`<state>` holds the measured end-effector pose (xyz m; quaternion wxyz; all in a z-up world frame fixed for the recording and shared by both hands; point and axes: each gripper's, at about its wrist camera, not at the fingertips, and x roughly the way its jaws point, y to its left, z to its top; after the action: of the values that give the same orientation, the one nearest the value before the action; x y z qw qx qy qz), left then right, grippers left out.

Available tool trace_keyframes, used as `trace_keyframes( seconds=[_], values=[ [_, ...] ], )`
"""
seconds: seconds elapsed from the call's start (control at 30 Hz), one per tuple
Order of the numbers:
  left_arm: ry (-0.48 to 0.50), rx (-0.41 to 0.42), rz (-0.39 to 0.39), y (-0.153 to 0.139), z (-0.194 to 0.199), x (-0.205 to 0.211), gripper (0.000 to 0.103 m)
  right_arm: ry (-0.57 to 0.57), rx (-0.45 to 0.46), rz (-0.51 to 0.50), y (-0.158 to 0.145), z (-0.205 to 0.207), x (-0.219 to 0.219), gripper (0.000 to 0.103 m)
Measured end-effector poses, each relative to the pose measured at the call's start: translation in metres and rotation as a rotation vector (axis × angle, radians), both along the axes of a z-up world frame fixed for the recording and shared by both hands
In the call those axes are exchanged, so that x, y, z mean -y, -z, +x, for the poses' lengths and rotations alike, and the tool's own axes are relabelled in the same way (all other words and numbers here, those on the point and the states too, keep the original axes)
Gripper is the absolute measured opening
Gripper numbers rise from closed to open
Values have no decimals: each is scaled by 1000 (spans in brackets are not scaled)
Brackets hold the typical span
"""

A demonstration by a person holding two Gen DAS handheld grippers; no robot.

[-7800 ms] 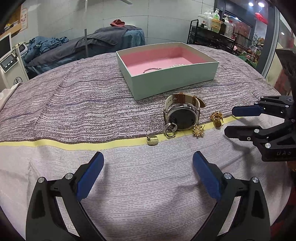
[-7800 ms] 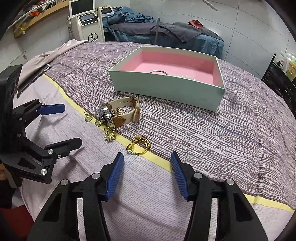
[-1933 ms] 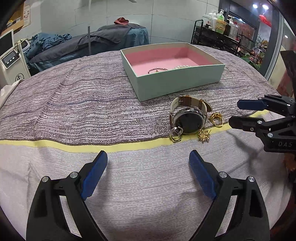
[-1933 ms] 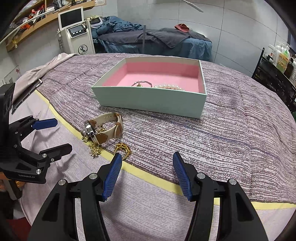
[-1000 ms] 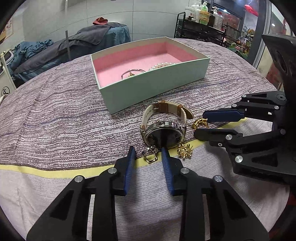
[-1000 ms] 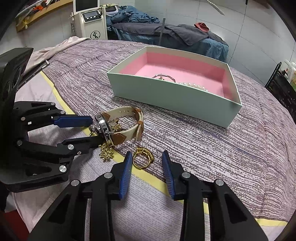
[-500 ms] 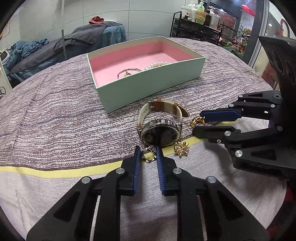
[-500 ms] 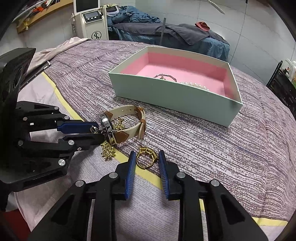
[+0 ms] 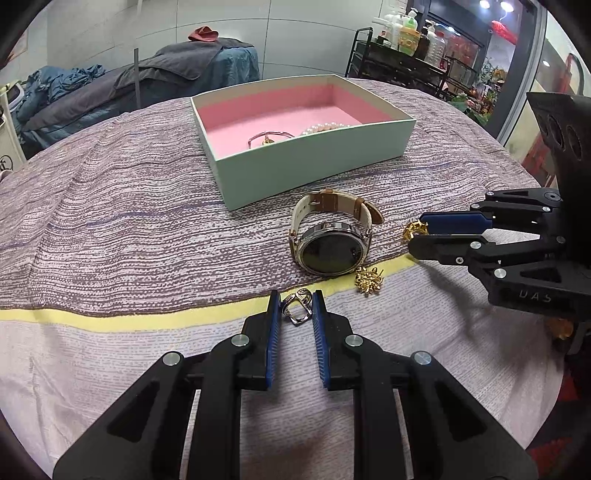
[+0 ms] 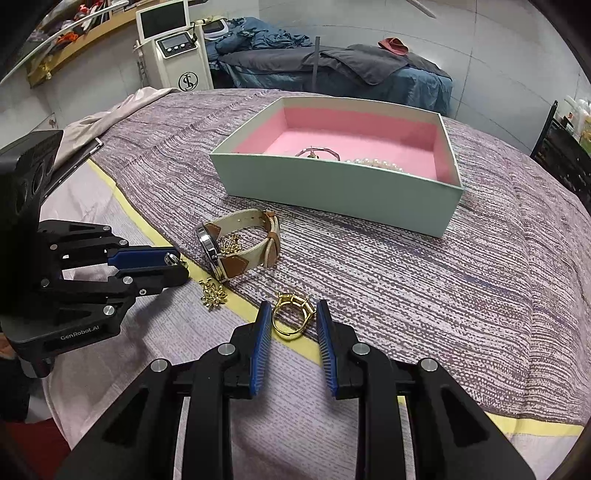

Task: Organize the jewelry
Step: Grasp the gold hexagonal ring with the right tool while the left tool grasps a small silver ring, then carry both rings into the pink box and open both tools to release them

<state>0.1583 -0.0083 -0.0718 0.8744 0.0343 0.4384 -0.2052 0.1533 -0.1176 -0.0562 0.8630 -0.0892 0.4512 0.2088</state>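
Gripping a silver ring [image 9: 296, 309] on the yellow stripe, the left tongs [image 9: 295, 314] are clenched for lifting; the right tongs [image 10: 292, 321] clamp a gold ring [image 10: 291, 317], both bound for the pink-lined box [image 10: 332, 192] behind.

Even indoor lighting; sharp centre, heavy fisheye distortion at the rim.
Ceiling spotlights [image 9: 491, 4] glared at upper right in the left wrist view. Shadows on the bedspread [image 9: 110, 221] were soft and short beneath the right gripper [image 9: 415, 236]. The watch [image 9: 330, 251] face carried a dull reflection. Both frames were dark-vignetted at the corners, straight edges bowed outward, and the background was slightly soft.
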Motion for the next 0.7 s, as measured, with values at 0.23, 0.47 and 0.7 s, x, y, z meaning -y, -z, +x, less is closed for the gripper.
trace_keyframes(
  seconds=[0.23, 0.47, 0.7],
  values=[
    [-26, 12, -9, -5, 2, -3, 18, -4, 43, 25, -12, -4, 4, 24],
    [-28, 66, 0, -20, 10, -1, 18, 4, 95, 31, -27, -1, 8, 24],
    [-25, 125, 32, -43, 35, 5, 18, 13, 144, 25, -45, 16, 9, 24]
  ],
)
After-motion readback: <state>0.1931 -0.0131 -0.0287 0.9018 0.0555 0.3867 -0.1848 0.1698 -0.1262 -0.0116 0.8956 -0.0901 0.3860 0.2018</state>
